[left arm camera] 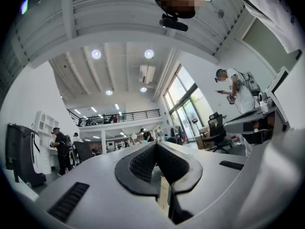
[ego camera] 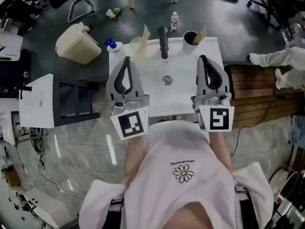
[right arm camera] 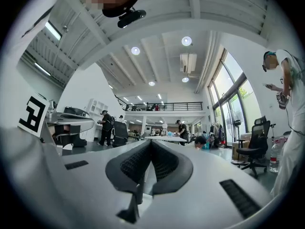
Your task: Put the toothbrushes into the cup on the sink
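Observation:
In the head view a white sink (ego camera: 183, 63) with a black faucet (ego camera: 163, 42) lies ahead of me. A pale cup (ego camera: 136, 44) stands at its back left with a tan, flat piece (ego camera: 145, 32) rising from it. At the back right, a black cup (ego camera: 190, 38) has a similar tan piece (ego camera: 201, 34) at its rim. Whether these are toothbrushes I cannot tell. My left gripper (ego camera: 127, 59) and right gripper (ego camera: 202, 57) hover over the sink's near half, both shut and empty. The left gripper (left arm camera: 156, 144) and right gripper (right arm camera: 150, 142) views look up at a hall ceiling.
A blue spray bottle (ego camera: 110, 45) stands left of the pale cup, and a small clear bottle (ego camera: 175, 19) sits behind the faucet. A beige bin (ego camera: 77, 43) lies on the floor at the left, near a black rack (ego camera: 76, 99). A wooden bench (ego camera: 257, 92) is at the right.

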Demonstrator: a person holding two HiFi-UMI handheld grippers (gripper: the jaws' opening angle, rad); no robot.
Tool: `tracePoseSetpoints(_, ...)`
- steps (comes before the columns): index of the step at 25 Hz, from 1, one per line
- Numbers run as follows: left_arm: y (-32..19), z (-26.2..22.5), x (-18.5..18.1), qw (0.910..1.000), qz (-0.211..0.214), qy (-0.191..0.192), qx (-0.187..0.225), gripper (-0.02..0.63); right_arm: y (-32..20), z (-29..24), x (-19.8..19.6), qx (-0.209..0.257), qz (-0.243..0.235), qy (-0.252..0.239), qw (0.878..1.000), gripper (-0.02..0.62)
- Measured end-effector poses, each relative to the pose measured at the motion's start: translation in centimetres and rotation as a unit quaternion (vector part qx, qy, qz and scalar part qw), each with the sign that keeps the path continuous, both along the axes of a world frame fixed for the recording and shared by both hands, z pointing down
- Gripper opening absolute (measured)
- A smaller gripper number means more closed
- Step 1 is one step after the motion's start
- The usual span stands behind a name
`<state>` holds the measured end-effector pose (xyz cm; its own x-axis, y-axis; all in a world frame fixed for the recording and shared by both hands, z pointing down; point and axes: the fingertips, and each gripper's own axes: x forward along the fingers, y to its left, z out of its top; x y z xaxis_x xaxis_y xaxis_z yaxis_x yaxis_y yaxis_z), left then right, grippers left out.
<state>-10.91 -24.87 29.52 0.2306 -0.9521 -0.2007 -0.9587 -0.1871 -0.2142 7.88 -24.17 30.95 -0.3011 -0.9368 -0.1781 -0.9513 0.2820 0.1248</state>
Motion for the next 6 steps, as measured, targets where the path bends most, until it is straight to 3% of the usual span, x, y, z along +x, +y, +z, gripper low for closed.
tracePoseSetpoints(6, -0.36, 0.01, -0.43, 1.0, -0.003, 0.0, -0.001, 0.015, -0.17, -0.11, 0.19, 0.0, 0.005, -0.004, 1.0, 0.012)
